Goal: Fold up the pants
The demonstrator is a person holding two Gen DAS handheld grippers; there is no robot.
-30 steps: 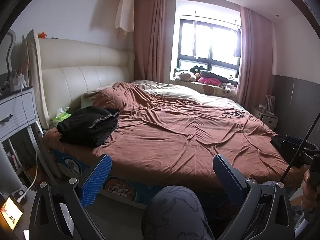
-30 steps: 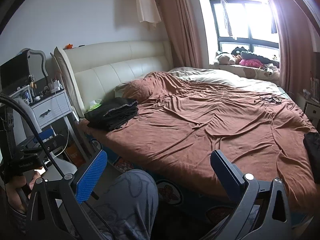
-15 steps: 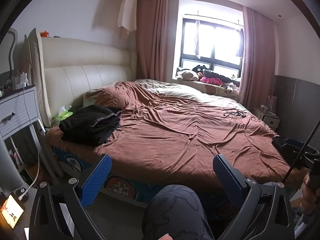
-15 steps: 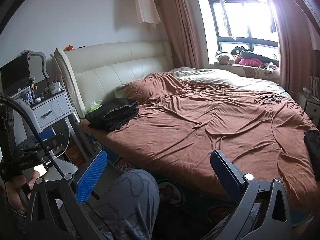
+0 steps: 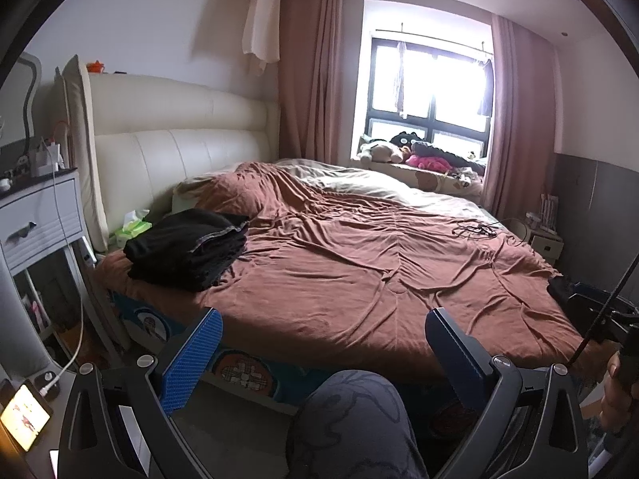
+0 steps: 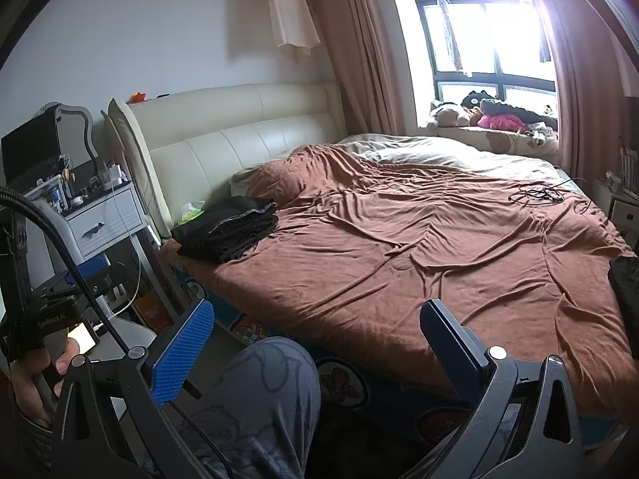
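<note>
Nearest, the left gripper (image 5: 323, 343) and the right gripper (image 6: 317, 337) hang off the bed's edge with fingers spread wide, holding nothing, above the person's knee (image 5: 351, 411). Beyond lies the brown bedspread (image 5: 359, 271), bare and rumpled across its middle — plenty of room to work. The folded black pants (image 5: 187, 245) sit stacked at the near corner by the headboard (image 5: 179, 147); another dark garment (image 6: 625, 287) shows at the far right edge. This looks like a lull between garments — probably next is reaching right for that piece and spreading it flat.
</note>
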